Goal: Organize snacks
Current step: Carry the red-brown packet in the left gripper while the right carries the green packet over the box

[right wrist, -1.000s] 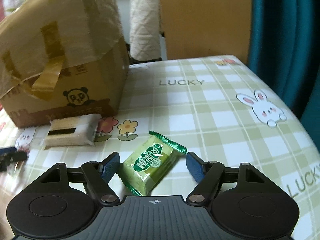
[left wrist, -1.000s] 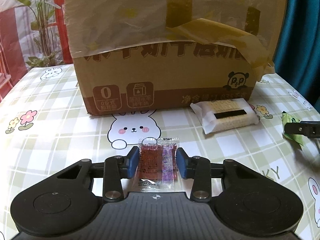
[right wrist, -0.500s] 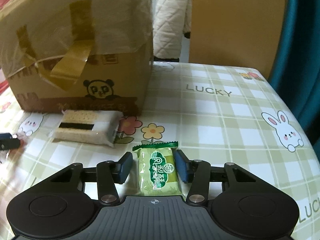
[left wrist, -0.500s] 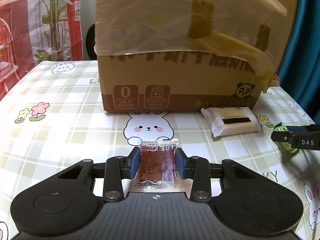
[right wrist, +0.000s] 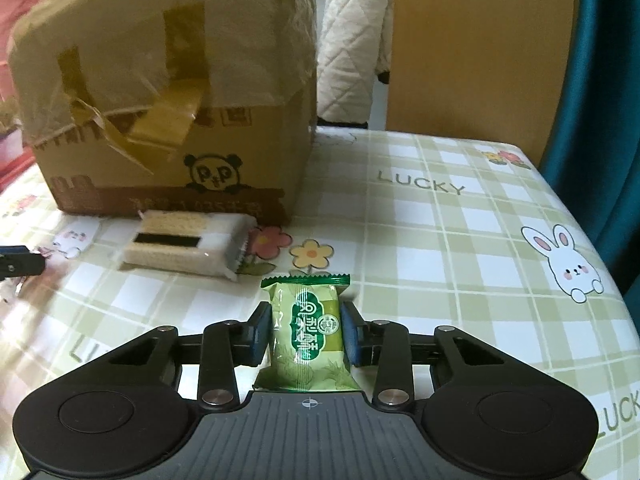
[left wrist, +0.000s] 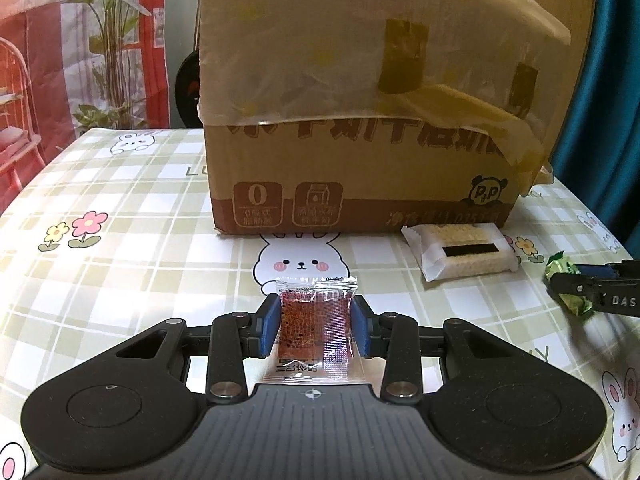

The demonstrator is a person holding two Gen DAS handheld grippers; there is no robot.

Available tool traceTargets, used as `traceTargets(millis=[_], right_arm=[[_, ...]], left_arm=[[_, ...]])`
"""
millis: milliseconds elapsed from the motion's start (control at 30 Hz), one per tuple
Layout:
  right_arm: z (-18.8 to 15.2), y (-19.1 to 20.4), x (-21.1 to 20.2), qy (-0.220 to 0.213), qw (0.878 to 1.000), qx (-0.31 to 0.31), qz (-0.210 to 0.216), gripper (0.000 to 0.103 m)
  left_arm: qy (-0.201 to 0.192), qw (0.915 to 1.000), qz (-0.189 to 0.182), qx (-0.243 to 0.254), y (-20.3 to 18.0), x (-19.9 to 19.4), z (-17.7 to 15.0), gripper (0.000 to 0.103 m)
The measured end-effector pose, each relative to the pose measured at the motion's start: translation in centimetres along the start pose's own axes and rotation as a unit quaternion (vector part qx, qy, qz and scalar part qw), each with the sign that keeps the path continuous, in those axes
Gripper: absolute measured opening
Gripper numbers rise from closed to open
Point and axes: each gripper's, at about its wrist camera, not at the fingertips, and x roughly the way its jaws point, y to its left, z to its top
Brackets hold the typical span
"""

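My left gripper (left wrist: pixel 316 326) is shut on a clear packet of red snack (left wrist: pixel 314 328), held above the table. My right gripper (right wrist: pixel 306 332) is shut on a green wrapped snack (right wrist: pixel 308 332), also lifted; the left wrist view shows it at the right edge (left wrist: pixel 568 288). A white wrapped rice cracker with a black band (left wrist: pixel 464 252) lies on the table by the front right corner of a taped cardboard box (left wrist: pixel 360 160). It also shows in the right wrist view (right wrist: pixel 184 244), with the box (right wrist: pixel 172 120) behind it.
The table has a green plaid cloth (right wrist: pixel 460 260) with rabbits and flowers. A wooden chair back (right wrist: pixel 480 48) and a quilted white cushion (right wrist: pixel 352 40) stand behind it. A teal curtain (right wrist: pixel 608 100) hangs at the right. A plant (left wrist: pixel 112 40) stands at the far left.
My right gripper closed on the green snack and lifted it. My left gripper rose and drew back with the red packet, so the box looks farther away.
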Motion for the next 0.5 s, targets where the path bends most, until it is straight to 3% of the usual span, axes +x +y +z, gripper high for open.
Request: traceTargets(millis=[233, 500], right_arm=[[2.3, -0.2, -4.0, -0.082, 0.997, -0.001, 0.002, 0.034], [8.4, -0.5, -9.4, -0.202, 0.979, -0.012, 0.014, 0.034]], left_arm=[[-0.038, 0.9992, 0.005, -0.006, 0.4, -1.7, 1.8, 0.040], [-0.155, 0.9878, 0.006, 0.000, 0.9, -7.1, 7.8, 0.040]])
